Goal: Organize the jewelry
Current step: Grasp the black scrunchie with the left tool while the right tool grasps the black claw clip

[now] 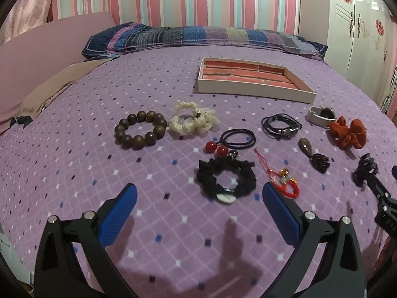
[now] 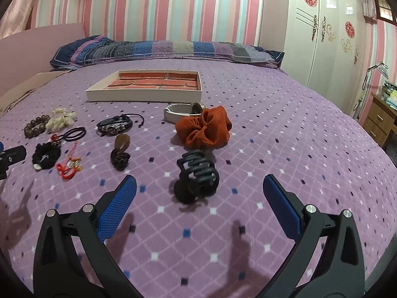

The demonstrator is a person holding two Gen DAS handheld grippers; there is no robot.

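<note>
On the purple bedspread (image 1: 74, 173) we see, from the left, a wooden bead bracelet (image 1: 140, 130), a black scrunchie (image 1: 226, 180), an orange scrunchie (image 2: 203, 130) and a black claw clip (image 2: 196, 176). Far behind lies the tray (image 1: 253, 90). Our left gripper (image 1: 199, 202) and right gripper (image 2: 199, 193) both gape wide, holding nothing.

A bed (image 2: 285, 129) under a purple diamond-patterned blanket is filling the room. A patchwork pillow (image 2: 161, 49) is lying at its head against a pink, white and teal striped wall (image 2: 173, 7). A white wardrobe (image 2: 322, 37) with red decals is standing on the right, beside a wooden drawer unit (image 2: 379, 121).
</note>
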